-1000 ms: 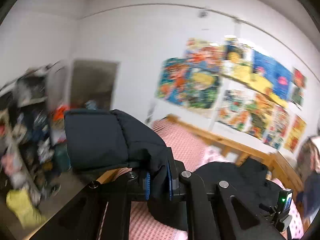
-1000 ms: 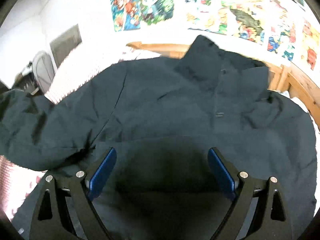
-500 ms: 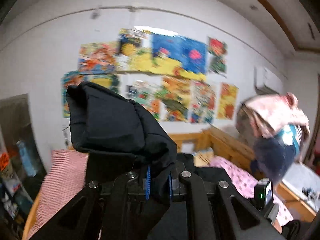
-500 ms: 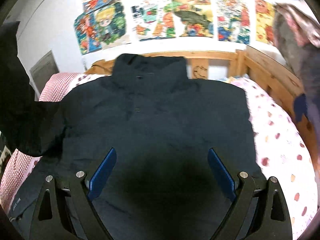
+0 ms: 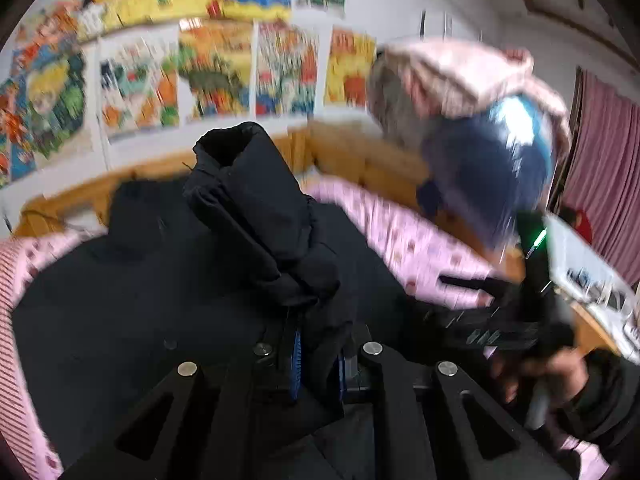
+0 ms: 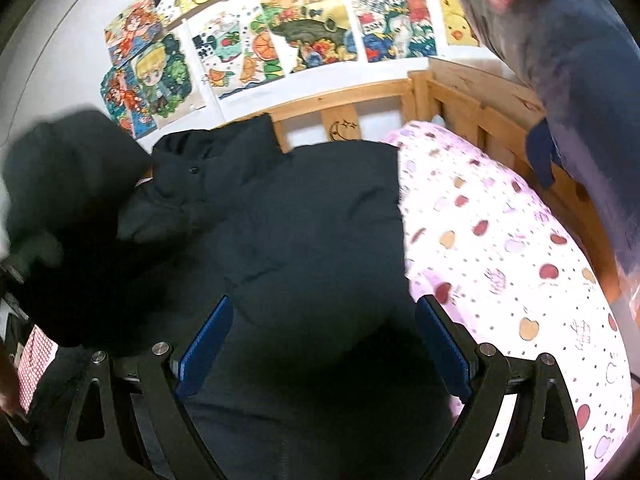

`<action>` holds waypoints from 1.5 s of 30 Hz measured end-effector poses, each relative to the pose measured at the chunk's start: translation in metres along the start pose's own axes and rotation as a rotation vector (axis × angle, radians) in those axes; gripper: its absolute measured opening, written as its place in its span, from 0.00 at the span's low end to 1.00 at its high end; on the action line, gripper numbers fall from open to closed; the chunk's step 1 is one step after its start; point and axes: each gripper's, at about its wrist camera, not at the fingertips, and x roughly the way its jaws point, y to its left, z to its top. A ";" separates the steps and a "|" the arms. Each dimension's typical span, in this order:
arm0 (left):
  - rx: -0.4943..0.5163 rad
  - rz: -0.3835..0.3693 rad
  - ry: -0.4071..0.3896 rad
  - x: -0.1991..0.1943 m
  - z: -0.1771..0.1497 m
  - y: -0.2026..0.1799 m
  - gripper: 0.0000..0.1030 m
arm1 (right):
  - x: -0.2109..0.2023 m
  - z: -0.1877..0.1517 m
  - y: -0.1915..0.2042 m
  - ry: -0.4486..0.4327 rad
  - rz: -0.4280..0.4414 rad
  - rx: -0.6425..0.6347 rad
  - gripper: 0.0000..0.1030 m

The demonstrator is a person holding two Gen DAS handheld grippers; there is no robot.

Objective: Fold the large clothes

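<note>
A large dark jacket [image 6: 312, 232] lies spread on a bed, front side up, with its collar [image 6: 224, 148] toward the wooden headboard [image 6: 344, 108]. The bed has a pink sheet [image 6: 500, 256] printed with apples and small dots, and the jacket covers most of the left and middle part of it, while the sheet stays bare at the right side.

The left gripper [image 5: 318, 364] has its fingers closed tight on one sleeve [image 5: 260, 216] of the jacket. The blue pads are only a narrow gap apart, with the dark padded cloth pinched between them. The sleeve stands up from the fingers, lifted above the body of the jacket, and its open cuff [image 5: 230, 144] points toward the wall. In the right wrist view the same sleeve shows as a blurred dark mass [image 6: 60, 184] at the left edge, raised over the left shoulder of the jacket.

The right gripper [image 6: 320, 344] has its fingers wide open and holds nothing. It hangs over the lower middle part of the jacket, and the two blue pads stand far from each other with the dark cloth below them. I cannot tell whether they touch the cloth.

On the wall behind the bed hang many colourful drawings [image 6: 280, 36]. A heap of clothes [image 6: 580, 80], blue and pinkish, hangs over the wooden side rail [image 6: 480, 116] at the right.

In the left wrist view a hand [image 5: 552, 376] holds the other gripper at the right edge, blurred.
</note>
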 end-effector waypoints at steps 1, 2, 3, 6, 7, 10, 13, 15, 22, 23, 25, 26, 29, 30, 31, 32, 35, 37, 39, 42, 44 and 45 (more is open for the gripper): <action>-0.002 0.004 0.029 0.008 -0.009 0.000 0.12 | 0.002 -0.002 -0.005 0.003 0.000 0.005 0.87; -0.005 0.005 0.052 0.012 -0.018 0.001 0.12 | 0.003 -0.005 -0.009 0.005 0.000 0.008 0.87; -0.005 0.003 0.071 0.017 -0.023 0.002 0.12 | 0.006 -0.007 -0.013 0.008 0.002 0.013 0.87; -0.010 0.002 0.115 0.026 -0.034 0.006 0.15 | 0.010 -0.010 -0.023 0.009 0.026 0.035 0.87; -0.014 -0.005 0.130 0.028 -0.036 0.007 0.18 | 0.010 -0.012 -0.025 0.007 0.036 0.046 0.87; -0.025 -0.050 0.153 0.029 -0.038 0.009 0.49 | 0.013 -0.013 -0.031 -0.002 0.099 0.102 0.87; -0.049 -0.077 0.104 0.018 -0.039 0.017 0.85 | 0.016 -0.014 -0.034 -0.010 0.176 0.161 0.87; -0.060 -0.091 0.103 0.011 -0.037 0.022 0.85 | 0.019 -0.015 -0.033 -0.005 0.219 0.187 0.87; -0.207 -0.033 0.069 -0.034 -0.039 0.078 0.85 | 0.031 -0.029 -0.028 0.030 0.307 0.248 0.87; -0.223 -0.005 0.066 -0.042 -0.041 0.089 0.85 | 0.036 -0.032 -0.024 0.051 0.294 0.235 0.87; -0.256 0.054 0.056 -0.060 -0.049 0.115 0.86 | 0.044 -0.040 -0.017 0.089 0.266 0.208 0.85; -0.271 0.082 0.054 -0.068 -0.054 0.127 0.86 | 0.050 -0.043 -0.012 0.113 0.257 0.195 0.75; -0.341 0.172 0.061 -0.093 -0.077 0.175 0.86 | 0.061 -0.052 0.002 0.166 0.223 0.155 0.32; -0.366 0.192 0.072 -0.099 -0.085 0.189 0.86 | 0.064 -0.055 0.008 0.182 0.206 0.144 0.27; -0.397 0.215 0.085 -0.105 -0.096 0.205 0.86 | 0.063 -0.056 0.013 0.180 0.183 0.124 0.26; -0.420 0.226 0.094 -0.110 -0.105 0.218 0.86 | 0.060 -0.057 0.018 0.171 0.159 0.099 0.17; -0.453 0.254 0.115 -0.117 -0.125 0.242 0.86 | 0.048 -0.047 0.027 0.136 0.087 0.033 0.04; -0.472 0.257 0.118 -0.120 -0.134 0.253 0.86 | 0.031 -0.035 0.034 0.075 0.048 -0.009 0.03; -0.483 0.247 0.116 -0.118 -0.138 0.257 0.86 | 0.010 -0.015 0.042 -0.011 -0.009 -0.057 0.03; -0.482 0.226 0.116 -0.113 -0.138 0.257 0.86 | -0.016 0.013 0.044 -0.121 -0.068 -0.068 0.02; -0.477 0.220 0.117 -0.109 -0.138 0.254 0.86 | -0.023 0.028 0.040 -0.156 -0.097 -0.049 0.02; -0.473 0.217 0.120 -0.106 -0.138 0.253 0.86 | -0.022 0.034 0.037 -0.158 -0.100 -0.037 0.02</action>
